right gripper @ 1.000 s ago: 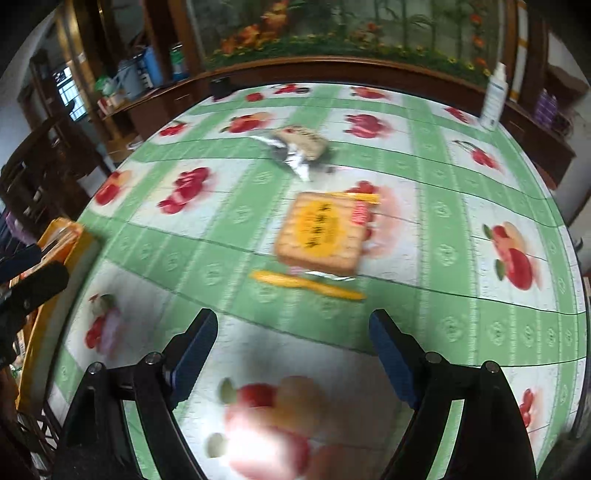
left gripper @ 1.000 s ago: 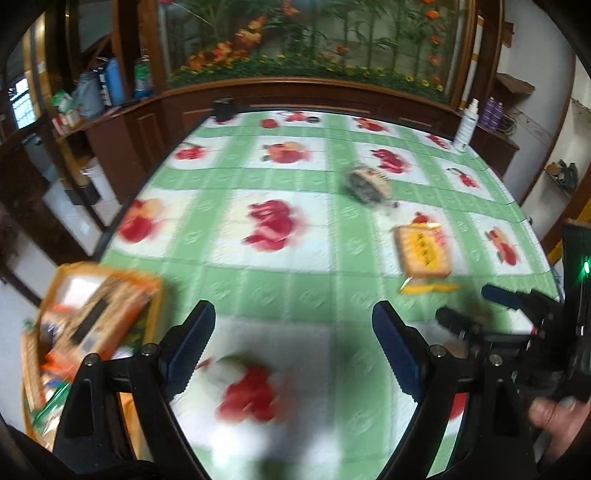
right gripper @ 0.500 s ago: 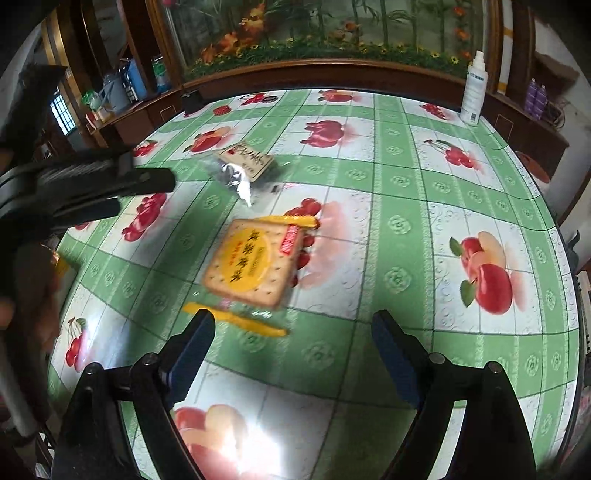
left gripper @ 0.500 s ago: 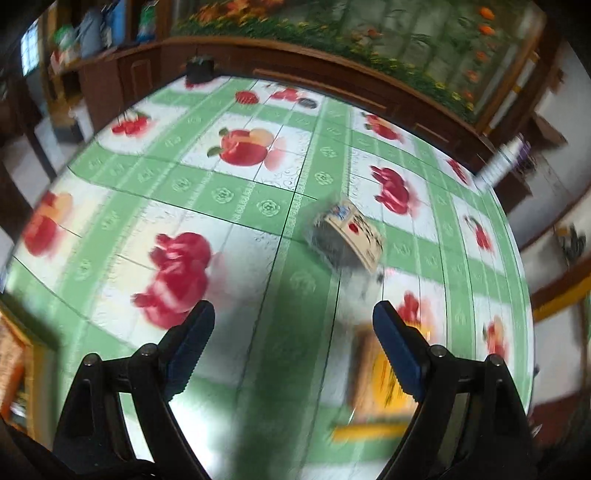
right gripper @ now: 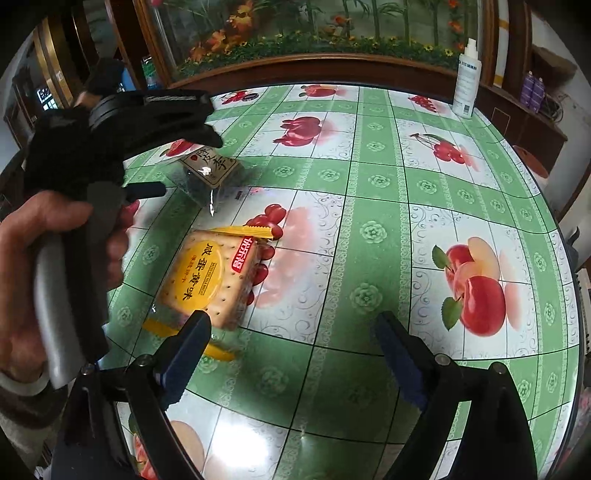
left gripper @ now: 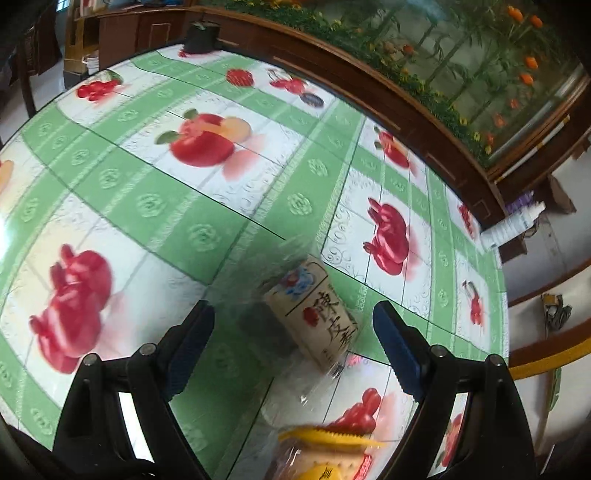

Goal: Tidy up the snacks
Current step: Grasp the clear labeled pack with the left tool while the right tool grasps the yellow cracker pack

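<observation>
Tablecloth (right gripper: pixel 373 184): cracker pack (right gripper: pixel 210 275) lengthwise toward camera

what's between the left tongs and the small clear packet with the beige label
Nothing but bare tablecloth. In the left wrist view the open left tongs frame the clear packet, not yet touching it.

A round desk (right gripper: pixel 369 258) fills the room's middle, covered with a green and white checked cloth (left gripper: pixel 207 236) printed with red fruit. Behind the desk runs a curved dark wooden cabinet (right gripper: pixel 332 70), and above it a glass panel (right gripper: pixel 332 26) shows green plants and orange flowers. A white spray bottle (right gripper: pixel 467 85) stands at the desk's far right edge. Right of the desk are wooden shelves (right gripper: pixel 532 103) against a pale wall. Left of the desk, daylight falls on a light floor (left gripper: pixel 40 92).
</observation>
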The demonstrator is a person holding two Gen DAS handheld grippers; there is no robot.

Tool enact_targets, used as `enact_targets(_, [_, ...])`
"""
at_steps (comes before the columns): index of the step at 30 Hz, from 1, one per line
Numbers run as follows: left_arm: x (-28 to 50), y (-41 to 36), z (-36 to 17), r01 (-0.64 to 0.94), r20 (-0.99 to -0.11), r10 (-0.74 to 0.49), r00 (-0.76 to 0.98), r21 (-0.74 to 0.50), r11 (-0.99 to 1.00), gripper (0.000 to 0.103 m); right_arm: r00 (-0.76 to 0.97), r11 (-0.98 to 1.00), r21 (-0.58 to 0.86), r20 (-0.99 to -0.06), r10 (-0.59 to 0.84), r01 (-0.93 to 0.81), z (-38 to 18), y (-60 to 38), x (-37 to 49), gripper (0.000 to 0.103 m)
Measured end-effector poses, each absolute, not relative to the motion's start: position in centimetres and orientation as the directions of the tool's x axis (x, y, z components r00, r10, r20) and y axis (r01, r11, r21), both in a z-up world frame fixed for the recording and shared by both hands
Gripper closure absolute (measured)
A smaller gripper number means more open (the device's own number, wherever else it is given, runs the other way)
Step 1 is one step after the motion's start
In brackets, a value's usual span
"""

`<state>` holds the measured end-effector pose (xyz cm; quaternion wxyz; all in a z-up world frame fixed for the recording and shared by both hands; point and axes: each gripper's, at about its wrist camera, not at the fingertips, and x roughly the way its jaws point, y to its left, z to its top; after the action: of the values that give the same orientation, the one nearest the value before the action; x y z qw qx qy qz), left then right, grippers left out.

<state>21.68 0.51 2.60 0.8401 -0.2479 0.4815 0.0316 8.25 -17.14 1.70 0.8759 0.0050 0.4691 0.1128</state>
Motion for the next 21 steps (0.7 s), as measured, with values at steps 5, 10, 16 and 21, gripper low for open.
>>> enact_targets(5, [22.4,-0.3,2.0,-0.226,-0.843,-0.170,0.511,-0.323,0.919,0.016,0.524,0.975,0.118,-0.827,0.201,-0.188,1.4,-17.4,8.7,0.012])
enact_targets(10, [22.1,0.5,2.0,-0.172,-0.840,-0.167,0.516,-0.293,0.941,0.038,0.522,0.973,0.133,-0.826,0.214,-0.190,1.5,-16.6,9.2,0.012])
enact_targets(16, [20.5,3.1,2.2,-0.205,-0.848,-0.131,0.514,-0.269,0.941,0.040,0.507,0.968,0.142,-0.831,0.230,-0.208,1.1,-14.1,9.8,0.008])
enact_targets(21, [16.8,5.3,3.2,-0.217,-0.840,-0.099,0.534,-0.249,0.944,0.040,0.494,0.974,0.109,-0.847,0.196,-0.199,0.1,-11.7,11.1,0.008])
